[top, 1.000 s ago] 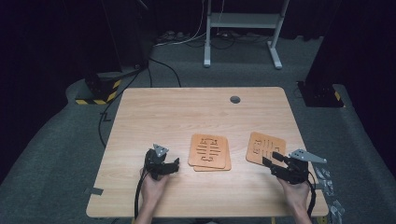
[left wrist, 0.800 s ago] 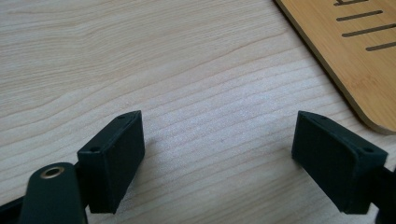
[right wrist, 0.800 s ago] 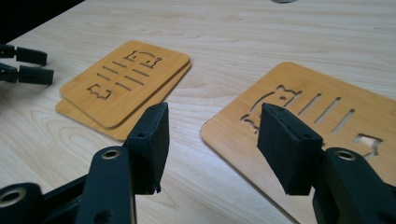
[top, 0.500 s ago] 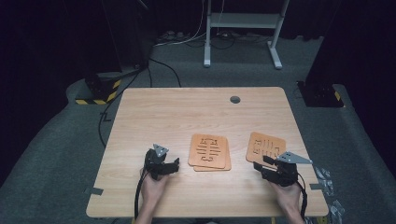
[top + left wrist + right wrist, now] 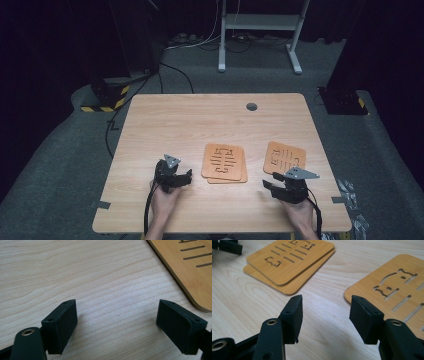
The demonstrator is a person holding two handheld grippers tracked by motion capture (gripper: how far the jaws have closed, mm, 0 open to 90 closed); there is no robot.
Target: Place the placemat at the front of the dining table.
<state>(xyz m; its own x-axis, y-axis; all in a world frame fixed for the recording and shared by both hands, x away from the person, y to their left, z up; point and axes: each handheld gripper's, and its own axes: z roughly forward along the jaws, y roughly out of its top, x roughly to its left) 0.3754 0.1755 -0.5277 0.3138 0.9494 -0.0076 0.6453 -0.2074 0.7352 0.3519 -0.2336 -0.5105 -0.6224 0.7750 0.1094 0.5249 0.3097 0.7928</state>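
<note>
Bamboo coaster [image 5: 285, 157] near the counter's [image 5: 200, 120] right edge looks thin, stiff, light and slick, so with your right gripper [image 5: 280, 186] and left gripper [image 5: 176, 176] jaws both released, pinch its near rim.

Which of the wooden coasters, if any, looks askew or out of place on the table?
The two stacked coasters are not squared: the lower one sticks out past the upper one's edge. The single coaster lies apart to the right, slightly turned. Nothing looks damaged.

Left tongs [image 5: 186, 176] low, jaws wide apart; right tongs [image 5: 268, 186] low, jaws parted, nothing held.
</note>
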